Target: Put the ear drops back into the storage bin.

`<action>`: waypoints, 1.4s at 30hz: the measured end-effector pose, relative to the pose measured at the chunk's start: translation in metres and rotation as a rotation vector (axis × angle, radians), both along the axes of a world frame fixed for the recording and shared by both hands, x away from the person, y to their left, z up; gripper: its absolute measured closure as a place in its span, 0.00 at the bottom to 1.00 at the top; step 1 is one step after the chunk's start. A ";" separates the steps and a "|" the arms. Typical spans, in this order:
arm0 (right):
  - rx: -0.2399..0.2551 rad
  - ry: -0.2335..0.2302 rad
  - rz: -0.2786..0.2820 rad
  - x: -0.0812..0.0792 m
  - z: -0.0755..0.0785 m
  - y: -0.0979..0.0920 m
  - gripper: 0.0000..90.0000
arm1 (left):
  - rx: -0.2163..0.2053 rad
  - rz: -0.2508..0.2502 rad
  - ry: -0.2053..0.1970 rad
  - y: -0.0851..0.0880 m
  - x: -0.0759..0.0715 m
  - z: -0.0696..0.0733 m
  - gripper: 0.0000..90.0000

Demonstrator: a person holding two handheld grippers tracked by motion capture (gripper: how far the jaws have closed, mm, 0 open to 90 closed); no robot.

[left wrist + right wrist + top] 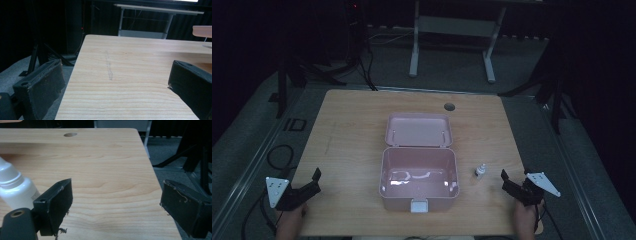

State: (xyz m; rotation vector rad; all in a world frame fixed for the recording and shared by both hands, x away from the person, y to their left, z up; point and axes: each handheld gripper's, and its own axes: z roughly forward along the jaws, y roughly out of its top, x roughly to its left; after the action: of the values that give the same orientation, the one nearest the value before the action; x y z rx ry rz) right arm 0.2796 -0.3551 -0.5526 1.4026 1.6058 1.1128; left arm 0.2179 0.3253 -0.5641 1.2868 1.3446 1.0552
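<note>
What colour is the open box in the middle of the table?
Pale pink, with a white latch at its front. The box shows best in the high view.

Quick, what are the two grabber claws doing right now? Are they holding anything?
Left gripper: open, holding nothing, over the table.
Right gripper: open, holding nothing, beside the small white bottle.

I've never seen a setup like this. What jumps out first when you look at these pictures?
The pink box in the middle of the wooden table catches the eye first, its lid laid open behind it. Just to its right stands a small white bottle. Near the front corners, a person's hands hold the left gripper and the right gripper, both with jaws open and holding nothing.
</note>
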 end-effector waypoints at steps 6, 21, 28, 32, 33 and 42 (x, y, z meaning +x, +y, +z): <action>-0.001 0.027 0.078 0.003 0.000 0.002 0.15 | -0.001 0.000 0.001 0.000 0.001 0.000 0.01; -0.007 0.377 0.290 0.015 0.017 -0.009 0.12 | -0.005 -0.006 0.000 0.001 0.000 0.000 0.00; -0.082 0.457 0.349 0.017 0.027 -0.003 0.12 | -0.003 -0.009 -0.001 0.001 0.000 0.000 0.00; -0.165 0.549 0.386 0.021 0.030 0.001 0.12 | -0.004 -0.012 -0.001 0.001 0.000 0.000 0.00; -0.204 0.590 0.407 0.021 0.031 0.004 0.12 | -0.005 -0.013 0.000 0.002 0.000 0.000 0.00; -0.301 0.733 0.497 0.022 0.035 0.013 0.12 | -0.002 -0.013 -0.001 0.001 0.000 0.000 0.01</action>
State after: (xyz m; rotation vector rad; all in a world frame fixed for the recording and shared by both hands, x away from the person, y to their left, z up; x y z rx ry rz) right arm 0.3014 -0.3422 -0.5174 1.3095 2.6256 0.5659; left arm 0.2180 0.3264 -0.5641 1.2916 1.3346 1.0458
